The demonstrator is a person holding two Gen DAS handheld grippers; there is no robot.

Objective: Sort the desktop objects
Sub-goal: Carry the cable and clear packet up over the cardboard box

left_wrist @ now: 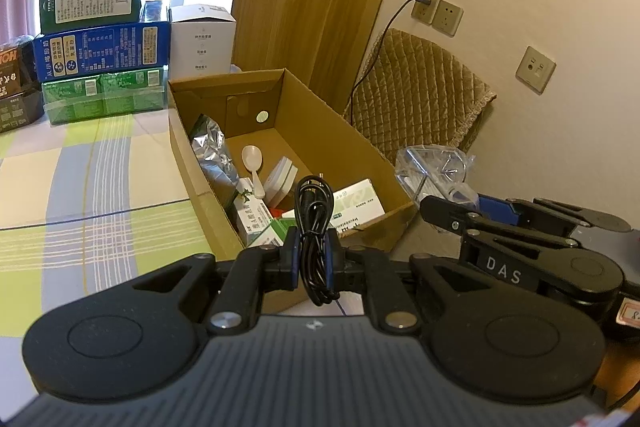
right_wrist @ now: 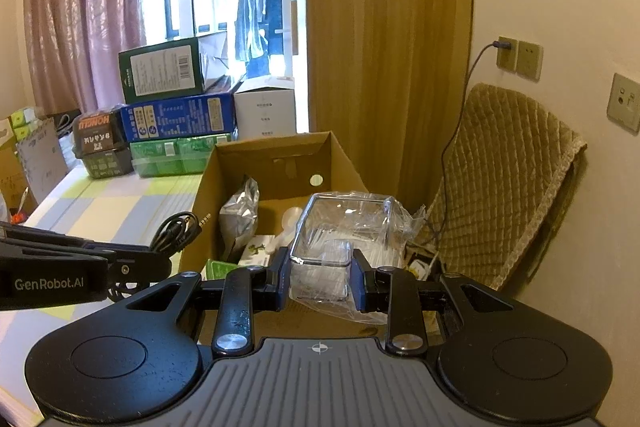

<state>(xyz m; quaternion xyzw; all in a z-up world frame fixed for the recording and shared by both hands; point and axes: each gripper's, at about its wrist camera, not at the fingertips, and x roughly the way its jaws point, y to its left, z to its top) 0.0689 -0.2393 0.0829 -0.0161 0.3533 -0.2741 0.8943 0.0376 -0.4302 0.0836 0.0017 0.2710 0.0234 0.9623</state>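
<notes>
My left gripper (left_wrist: 313,251) is shut on a coiled black audio cable (left_wrist: 315,227), held just above the near end of an open cardboard box (left_wrist: 320,123). The right wrist view shows that same cable (right_wrist: 176,229) with its jack plug sticking out beside the box (right_wrist: 276,155). My right gripper (right_wrist: 320,277) is shut on a clear plastic container in crinkled wrap (right_wrist: 348,227), held over the box's right side; the left wrist view catches that container (left_wrist: 436,169) past the box's right wall. In the box lie a silver foil bag (left_wrist: 212,151), a white spoon (left_wrist: 254,163) and green-and-white medicine boxes (left_wrist: 356,205).
A checked cloth covers the table (left_wrist: 92,179). Stacked green, blue and white cartons (left_wrist: 100,43) stand at the table's far end. A quilted brown chair back (right_wrist: 504,179) leans by the wall at right, under sockets with a plugged-in cord (right_wrist: 504,47). A tall wooden panel (right_wrist: 384,27) rises behind the box.
</notes>
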